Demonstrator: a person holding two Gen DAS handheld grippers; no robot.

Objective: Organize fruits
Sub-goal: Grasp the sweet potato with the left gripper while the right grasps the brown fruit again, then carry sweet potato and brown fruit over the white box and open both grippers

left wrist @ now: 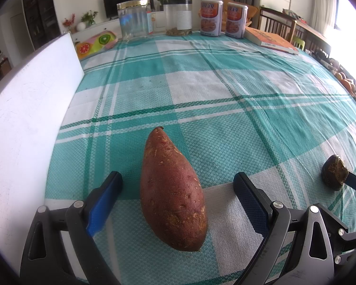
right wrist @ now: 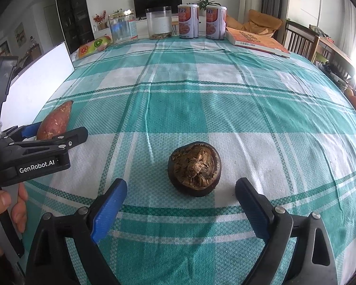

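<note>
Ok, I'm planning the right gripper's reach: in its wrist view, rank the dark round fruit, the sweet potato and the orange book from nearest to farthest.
1. Dark round fruit: just ahead, between the right gripper's open fingers.
2. Sweet potato: off to the left, by the left gripper.
3. Orange book: far right end of the table.

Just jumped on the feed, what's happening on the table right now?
A person holds a gripper in each hand over a teal checked tablecloth. The left gripper is open, its fingers on either side of a sweet potato lying on the cloth, not yet closed on it. The right gripper is also open, lined up just short of a dark round fruit with a rough brown top. Nothing is lifted yet; both items rest on the cloth.
</note>
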